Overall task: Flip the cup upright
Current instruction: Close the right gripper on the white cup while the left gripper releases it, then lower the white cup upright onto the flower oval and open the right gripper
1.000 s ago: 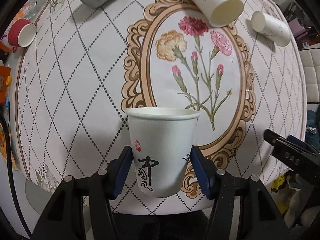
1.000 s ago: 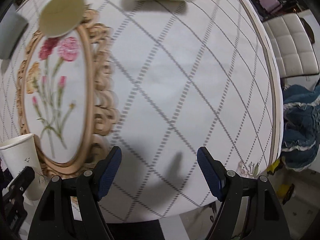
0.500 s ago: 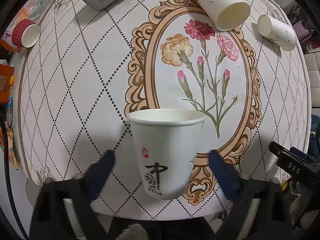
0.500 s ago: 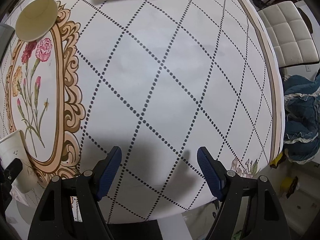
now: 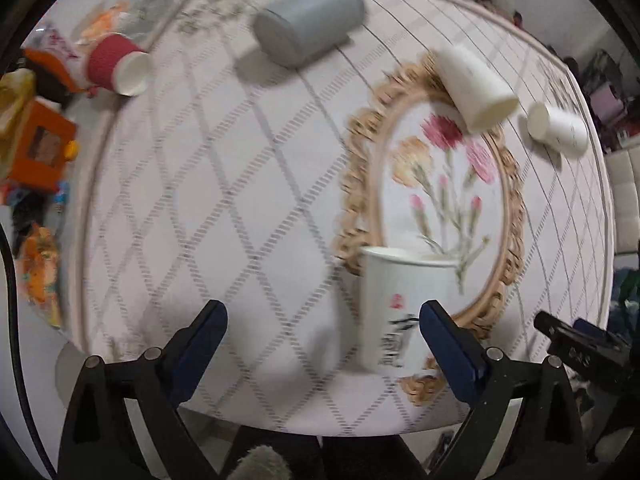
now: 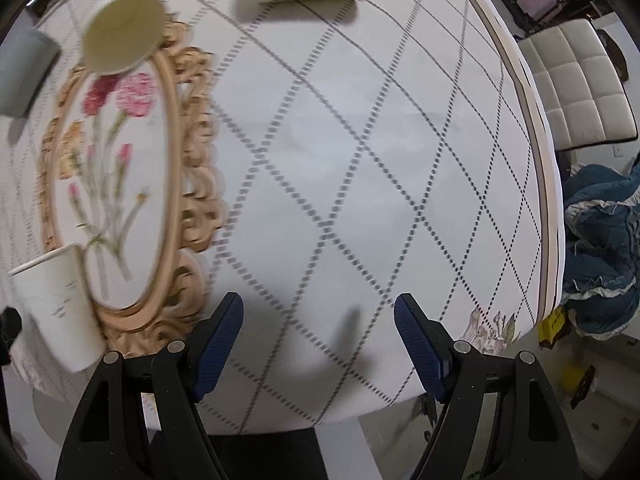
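My left claw [image 5: 322, 338] is wide apart and holds nothing. The white cup [image 5: 404, 312] stands up by itself near the front edge of the table [image 5: 240, 200], mouth up, so I think this one is done. My right claw [image 6: 318, 340] is apart too. Other cups lie on their sides near the back edge, like the gray cup [image 5: 310, 28].

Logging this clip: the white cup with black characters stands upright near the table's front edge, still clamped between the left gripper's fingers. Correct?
Not quite. The white cup does stand upright near the front edge, but the left gripper is open and the cup stands free beside its right finger, not between the fingers. The left wrist view shows this.
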`<state>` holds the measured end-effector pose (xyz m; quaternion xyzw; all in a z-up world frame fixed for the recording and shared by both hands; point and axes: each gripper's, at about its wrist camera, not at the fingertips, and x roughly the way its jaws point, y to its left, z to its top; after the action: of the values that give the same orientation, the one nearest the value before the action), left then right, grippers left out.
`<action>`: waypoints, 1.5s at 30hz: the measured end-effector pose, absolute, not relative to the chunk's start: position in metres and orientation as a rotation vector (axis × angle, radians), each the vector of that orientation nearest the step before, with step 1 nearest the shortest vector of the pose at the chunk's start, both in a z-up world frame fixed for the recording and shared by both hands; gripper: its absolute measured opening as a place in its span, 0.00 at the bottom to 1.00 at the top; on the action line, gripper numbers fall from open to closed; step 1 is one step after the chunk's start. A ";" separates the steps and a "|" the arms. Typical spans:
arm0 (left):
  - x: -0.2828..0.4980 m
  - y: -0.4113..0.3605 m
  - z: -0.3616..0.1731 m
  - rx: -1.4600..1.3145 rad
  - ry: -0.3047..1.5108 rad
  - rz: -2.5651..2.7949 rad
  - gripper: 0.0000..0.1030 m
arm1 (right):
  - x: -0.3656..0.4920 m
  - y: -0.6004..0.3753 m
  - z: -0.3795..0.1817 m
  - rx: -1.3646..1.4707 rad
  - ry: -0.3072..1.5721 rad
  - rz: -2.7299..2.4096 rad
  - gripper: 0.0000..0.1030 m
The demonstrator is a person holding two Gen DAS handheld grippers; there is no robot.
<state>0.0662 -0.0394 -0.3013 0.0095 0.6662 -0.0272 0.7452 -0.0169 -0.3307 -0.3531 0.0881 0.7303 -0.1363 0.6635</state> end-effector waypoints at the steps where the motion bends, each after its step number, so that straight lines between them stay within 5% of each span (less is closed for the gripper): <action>1: 0.066 -0.031 -0.297 0.022 1.437 -0.051 0.96 | -0.016 -0.322 -0.348 0.201 1.648 -0.293 0.77; 16: 0.049 0.038 -0.334 0.162 1.427 0.093 1.00 | 0.025 -0.157 -0.305 0.065 1.605 -0.039 0.77; 29: 0.041 0.057 -0.360 0.138 1.506 0.115 1.00 | 0.048 -0.128 -0.328 0.003 1.639 -0.057 0.76; 37: 0.042 0.056 -0.368 0.149 1.540 0.121 1.00 | 0.051 -0.120 -0.342 -0.003 1.662 -0.041 0.60; 45: 0.047 0.062 -0.379 0.134 1.565 0.126 1.00 | 0.050 -0.120 -0.345 -0.007 1.668 -0.029 0.59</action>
<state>0.0468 0.0617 -0.3785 0.0604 0.7040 0.0566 0.7054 0.0504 -0.1199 -0.3451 -0.0031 0.7405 -0.0127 0.6719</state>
